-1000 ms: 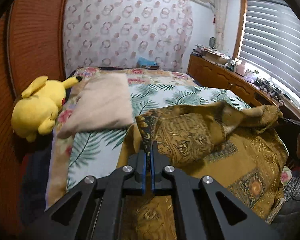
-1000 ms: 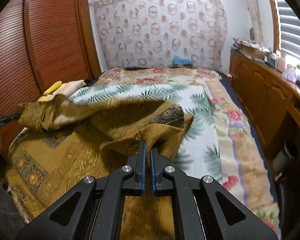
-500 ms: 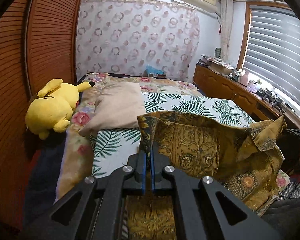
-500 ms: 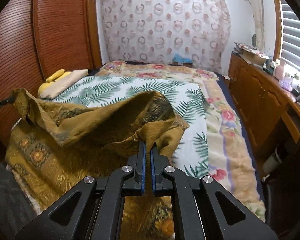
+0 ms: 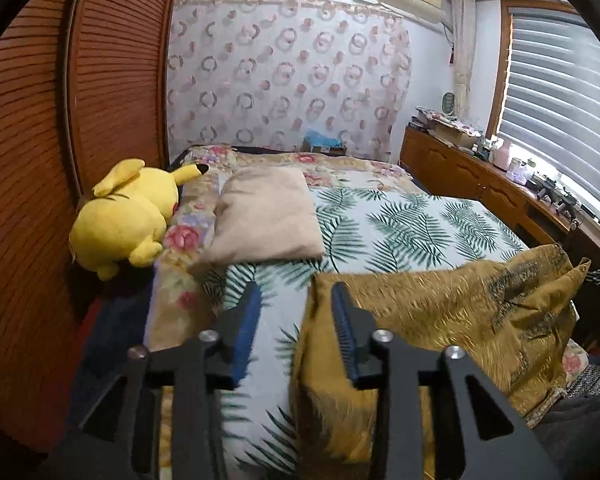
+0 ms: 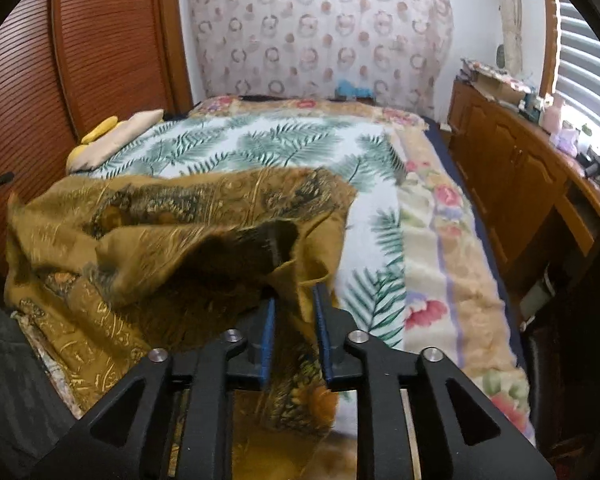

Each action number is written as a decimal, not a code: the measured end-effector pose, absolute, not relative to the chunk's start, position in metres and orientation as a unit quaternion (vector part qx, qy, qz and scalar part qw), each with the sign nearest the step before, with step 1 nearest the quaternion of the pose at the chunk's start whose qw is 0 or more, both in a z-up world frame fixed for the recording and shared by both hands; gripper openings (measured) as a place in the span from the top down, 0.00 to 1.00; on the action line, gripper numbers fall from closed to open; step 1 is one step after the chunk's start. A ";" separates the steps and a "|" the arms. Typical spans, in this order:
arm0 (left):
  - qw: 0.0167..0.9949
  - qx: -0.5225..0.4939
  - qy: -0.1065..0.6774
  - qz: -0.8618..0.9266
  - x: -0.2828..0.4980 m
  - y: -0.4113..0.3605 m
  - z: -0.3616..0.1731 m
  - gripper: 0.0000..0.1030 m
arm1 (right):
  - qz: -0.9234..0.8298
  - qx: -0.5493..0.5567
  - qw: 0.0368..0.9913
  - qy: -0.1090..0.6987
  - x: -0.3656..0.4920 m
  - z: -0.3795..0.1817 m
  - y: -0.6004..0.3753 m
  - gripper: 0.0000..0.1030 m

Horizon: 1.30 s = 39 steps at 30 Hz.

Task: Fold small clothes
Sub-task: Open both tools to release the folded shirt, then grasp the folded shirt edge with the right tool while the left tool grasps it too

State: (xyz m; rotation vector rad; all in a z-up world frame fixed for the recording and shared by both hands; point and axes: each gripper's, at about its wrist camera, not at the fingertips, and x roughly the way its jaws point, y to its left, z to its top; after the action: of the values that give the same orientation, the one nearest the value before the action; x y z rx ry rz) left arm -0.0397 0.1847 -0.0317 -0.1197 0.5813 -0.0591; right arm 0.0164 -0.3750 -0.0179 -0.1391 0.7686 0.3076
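Note:
A mustard-gold patterned cloth [image 5: 440, 312] lies bunched on the near end of the bed and is blurred with motion. My left gripper [image 5: 296, 292] has its jaws opening. The cloth's left edge hangs loose in the gap by the right finger, with no pad pressing on it. In the right wrist view the same cloth [image 6: 160, 220] sags in a heap to the left. My right gripper [image 6: 294, 296] has its jaws opening too, and a fold of the cloth hangs slack between the blue pads [image 6: 269, 328].
The bed has a leaf-print sheet [image 5: 400, 228] over a floral blanket [image 6: 452, 264]. A beige pillow [image 5: 268, 216] and a yellow plush toy [image 5: 120, 220] lie at its left side. Louvred wooden doors [image 5: 60, 120] stand left and a cluttered wooden cabinet [image 5: 460, 168] right.
Both grippers were shut on the cloth's raised corners and now stand with their jaws apart. The cloth has slipped from the pads and is dropping toward the bed.

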 end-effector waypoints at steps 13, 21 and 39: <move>0.939 -0.019 0.341 -0.052 0.039 0.161 -0.051 0.45 | 0.106 -0.084 0.940 0.312 0.047 0.024 -0.385 0.52; 0.923 -0.006 0.381 -0.056 0.072 0.145 -0.076 0.45 | 0.123 -0.063 0.931 0.337 0.099 0.007 -0.366 0.50; 0.897 -0.004 0.438 -0.060 0.086 0.136 -0.120 0.44 | 0.105 -0.063 0.902 0.413 0.129 -0.050 -0.360 0.38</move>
State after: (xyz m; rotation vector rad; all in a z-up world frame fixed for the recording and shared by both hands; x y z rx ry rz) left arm 0.0855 0.1362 -0.1201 -0.0078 0.9077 -0.1233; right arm 0.1285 -0.3597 -0.0498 -0.1303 0.8547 0.2174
